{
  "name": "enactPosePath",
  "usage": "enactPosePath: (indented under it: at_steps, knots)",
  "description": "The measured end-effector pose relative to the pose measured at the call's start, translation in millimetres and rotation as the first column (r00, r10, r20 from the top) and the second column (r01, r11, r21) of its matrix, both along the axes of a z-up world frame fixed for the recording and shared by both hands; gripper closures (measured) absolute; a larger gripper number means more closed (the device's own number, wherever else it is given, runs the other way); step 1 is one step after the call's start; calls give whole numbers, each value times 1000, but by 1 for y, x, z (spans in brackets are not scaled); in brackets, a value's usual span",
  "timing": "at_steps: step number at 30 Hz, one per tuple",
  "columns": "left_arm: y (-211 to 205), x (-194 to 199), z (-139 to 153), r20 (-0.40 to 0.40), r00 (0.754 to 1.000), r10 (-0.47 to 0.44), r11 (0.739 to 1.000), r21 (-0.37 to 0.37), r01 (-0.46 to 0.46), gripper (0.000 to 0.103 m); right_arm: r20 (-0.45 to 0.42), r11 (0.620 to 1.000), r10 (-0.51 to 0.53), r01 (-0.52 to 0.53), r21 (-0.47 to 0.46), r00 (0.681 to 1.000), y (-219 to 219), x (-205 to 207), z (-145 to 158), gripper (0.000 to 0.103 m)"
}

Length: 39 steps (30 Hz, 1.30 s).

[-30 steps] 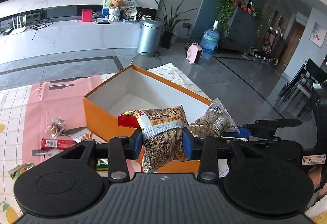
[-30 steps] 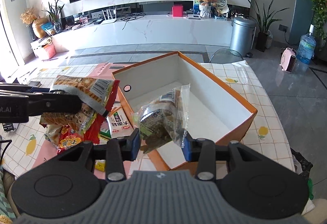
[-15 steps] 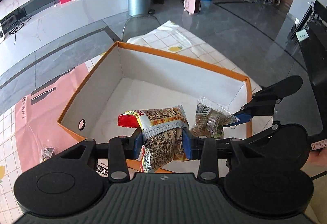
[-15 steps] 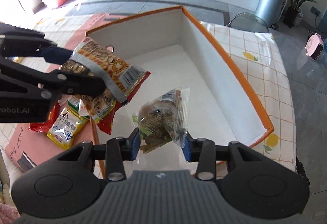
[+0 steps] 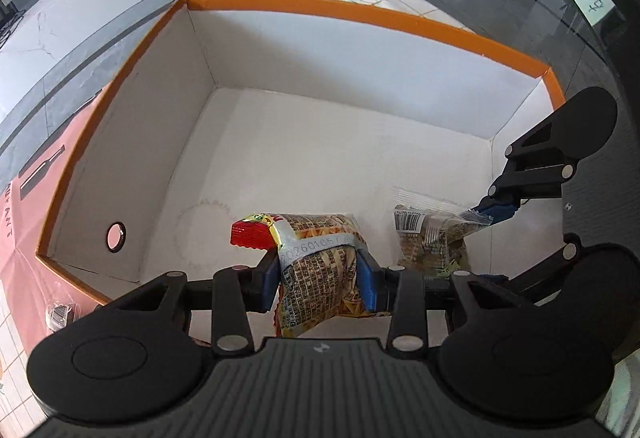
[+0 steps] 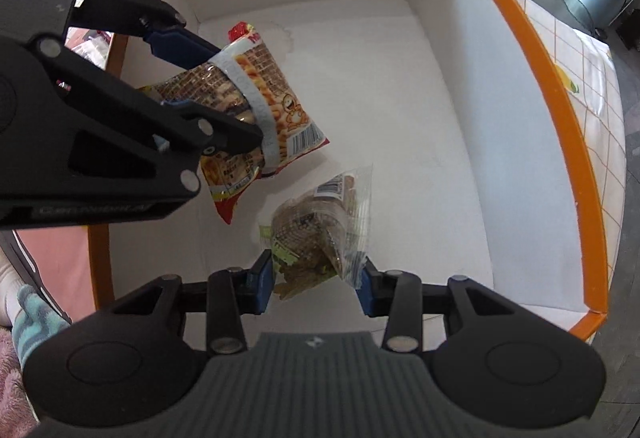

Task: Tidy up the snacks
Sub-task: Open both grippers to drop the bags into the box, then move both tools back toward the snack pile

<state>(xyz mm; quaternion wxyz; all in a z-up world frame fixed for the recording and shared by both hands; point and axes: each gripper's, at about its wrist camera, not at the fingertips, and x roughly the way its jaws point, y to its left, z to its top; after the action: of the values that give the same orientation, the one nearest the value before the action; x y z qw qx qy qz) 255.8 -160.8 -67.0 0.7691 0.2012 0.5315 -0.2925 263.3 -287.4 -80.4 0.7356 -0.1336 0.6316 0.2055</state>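
Left gripper [image 5: 318, 280]: clamped on a red-and-yellow snack bag [image 5: 318, 270]; the blue pads press its two sides and the bag hangs below them, pointing into the box.
Right gripper [image 6: 316, 280]: clamped on a clear packet of brown biscuits [image 6: 320, 230], which juts ahead of the pads, barcode end farthest out.
The two tools: just beside each other; in the right wrist view the left one reaches in from the left side, its bag close to the clear packet.
Orange box [image 5: 360, 14]: directly below and ahead of both tools; white inside, floor bare, and both snacks hang above it.
Box wall: a round hole [image 5: 116, 236] on the wall to the left gripper's left.
Beyond the box: checked tablecloth [image 6: 580, 50], then grey floor.
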Motion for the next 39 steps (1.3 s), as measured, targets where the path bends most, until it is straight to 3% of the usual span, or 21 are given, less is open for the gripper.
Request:
enactPosePath:
  at_steps: [8,14,17,22,26,31,35,39]
  knots:
    - [-1,6,-12,-56,998,2,1000,28,-1,56,-51,1000,-1,0,-18,999,0,11,-12,57]
    - [-7,4,-12,-8,1000,17,998,57,-17,45,-51,998,-37,34,-53,998,11,20,-18,49]
    - [-7,0,-5,13,1000,27,999,22,-28,33,-38,997,-29,26,-66,999,17,18,-11,43]
    - [7,-14,25,79,994,73,994,-86,-66,25,-22,992,-32,29,-125,999,20,11,1,35]
    - [19,-30,52,127,987,102,979,-191,-76,23,53,987,-63,70,-143,997,19,0,12,31]
    - [33,-49,75,191,971,143,965,-247,-94,22,171,981,-128,149,-122,977,23,-16,38,30]
    - [51,-68,84,225,959,174,957,-270,-110,22,284,976,-176,204,-75,943,27,-40,62,30]
    - [66,-86,86,281,936,213,956,-259,-139,22,410,973,-210,231,-4,888,44,-71,79,30]
